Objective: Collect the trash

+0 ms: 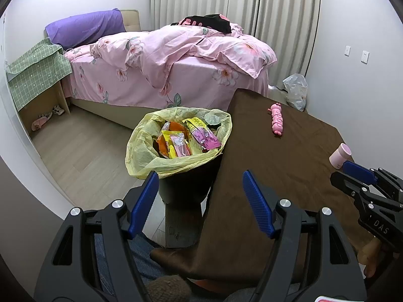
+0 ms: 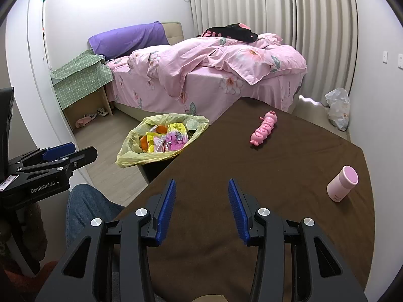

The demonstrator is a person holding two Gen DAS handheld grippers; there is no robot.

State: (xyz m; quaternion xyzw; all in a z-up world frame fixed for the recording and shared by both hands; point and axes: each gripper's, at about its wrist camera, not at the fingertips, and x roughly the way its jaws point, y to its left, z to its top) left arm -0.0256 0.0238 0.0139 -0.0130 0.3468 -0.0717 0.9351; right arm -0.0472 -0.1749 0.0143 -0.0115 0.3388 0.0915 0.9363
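Just ahead of the left gripper [image 1: 200,201], a little left of its jaws and below the table edge, sits the black bin lined with a yellow plastic bag [image 1: 141,151], already stuffed with bright snack wrappers [image 1: 186,138]. Both sets of jaws are spread wide and holding nothing, same story for the right gripper [image 2: 200,210], which hovers over the brown cloth-covered table [image 2: 277,176].

As far as I can judge the collecting is mostly done. What's left on the cloth is a pink caterpillar-shaped toy [image 2: 263,132] well ahead of the right jaws and slightly right, and a small pink cylindrical container [image 2: 342,183] off to their right near the far edge. Neither screams trash to me, so I'd check before grabbing.

If one does go in, I'd say take the container across its round body, squeeze gently since it looks light and could roll or tip, then carry it left and release right above the bag opening.

Room-wise: the table's left edge runs touching or just beside the bin, so crossing it is short. Bare cloth between the jaws and both items. The pink floral bed [image 1: 163,63] is well behind the bin, out of the way
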